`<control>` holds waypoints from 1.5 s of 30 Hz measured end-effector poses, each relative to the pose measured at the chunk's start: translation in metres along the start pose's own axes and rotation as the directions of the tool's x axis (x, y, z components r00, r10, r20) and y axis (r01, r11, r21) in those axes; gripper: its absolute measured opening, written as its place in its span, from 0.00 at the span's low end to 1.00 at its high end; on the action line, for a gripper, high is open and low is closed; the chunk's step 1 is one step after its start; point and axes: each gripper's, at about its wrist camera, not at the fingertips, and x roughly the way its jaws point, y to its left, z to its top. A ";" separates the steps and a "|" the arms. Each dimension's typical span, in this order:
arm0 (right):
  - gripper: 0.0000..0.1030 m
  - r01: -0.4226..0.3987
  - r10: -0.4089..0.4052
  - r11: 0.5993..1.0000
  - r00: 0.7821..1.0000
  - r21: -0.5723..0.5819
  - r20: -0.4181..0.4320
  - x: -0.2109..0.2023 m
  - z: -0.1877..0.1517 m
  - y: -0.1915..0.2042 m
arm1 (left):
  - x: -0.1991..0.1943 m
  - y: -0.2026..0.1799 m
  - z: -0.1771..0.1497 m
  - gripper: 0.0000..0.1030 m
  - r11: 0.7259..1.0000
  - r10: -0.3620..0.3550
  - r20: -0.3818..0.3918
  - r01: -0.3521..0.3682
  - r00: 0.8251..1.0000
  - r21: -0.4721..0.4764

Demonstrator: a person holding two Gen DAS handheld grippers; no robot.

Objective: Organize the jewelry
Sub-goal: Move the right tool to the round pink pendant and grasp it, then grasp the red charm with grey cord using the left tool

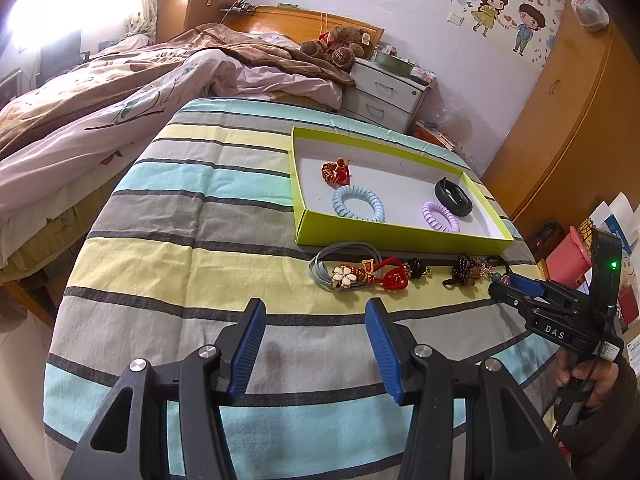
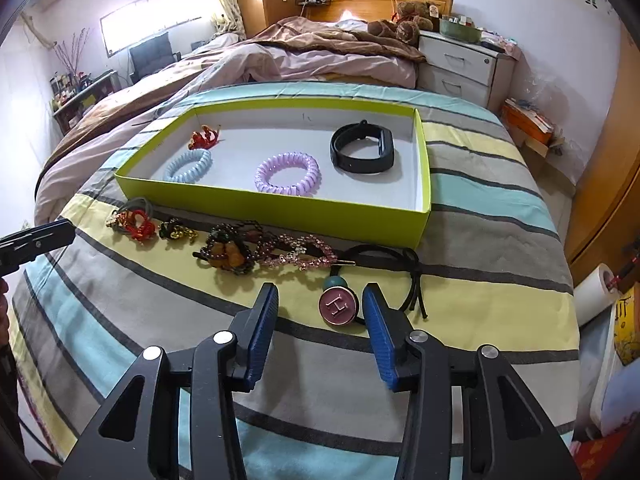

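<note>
A lime-green box (image 1: pixel 400 236) (image 2: pixel 280 208) lies on the striped cloth. It holds a red ornament (image 1: pixel 337 172), a blue coil tie (image 1: pixel 359 203), a purple coil tie (image 2: pixel 287 174) and a black wristband (image 2: pixel 362 148). In front of the box lies a row of pieces: a grey cord with a flower charm (image 1: pixel 344 276), a red knot (image 1: pixel 394 278), a beaded piece (image 2: pixel 228 254), a pink sparkly clip (image 2: pixel 298 254) and a black cord with a round "H" button (image 2: pixel 338 306). My left gripper (image 1: pixel 315 312) is open and empty. My right gripper (image 2: pixel 320 300) is open, its fingers either side of the H button.
The striped cloth (image 1: pixel 192 264) covers a raised surface. An unmade bed (image 1: pixel 120 92) lies behind it, with a white drawer unit (image 1: pixel 380 94) and a wooden wardrobe (image 1: pixel 568 120) to the right. Boxes and a pink bin (image 1: pixel 568 256) stand at the right edge.
</note>
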 end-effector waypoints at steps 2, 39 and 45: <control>0.39 0.004 -0.004 1.000 1.000 0.001 -0.011 0.002 0.000 -0.001 | 0.000 0.000 0.000 0.50 1.000 -0.001 -0.002 0.001 1.000 -0.002; 0.11 -0.038 0.031 0.995 0.996 0.087 0.087 -0.046 -0.027 -0.012 | 0.056 -0.052 0.028 0.33 0.966 0.050 -0.077 -0.029 0.996 0.257; 0.11 -0.045 0.038 0.995 0.995 0.085 0.088 -0.046 -0.027 -0.010 | 0.053 -0.055 0.026 0.27 0.961 0.039 -0.093 -0.012 0.995 0.276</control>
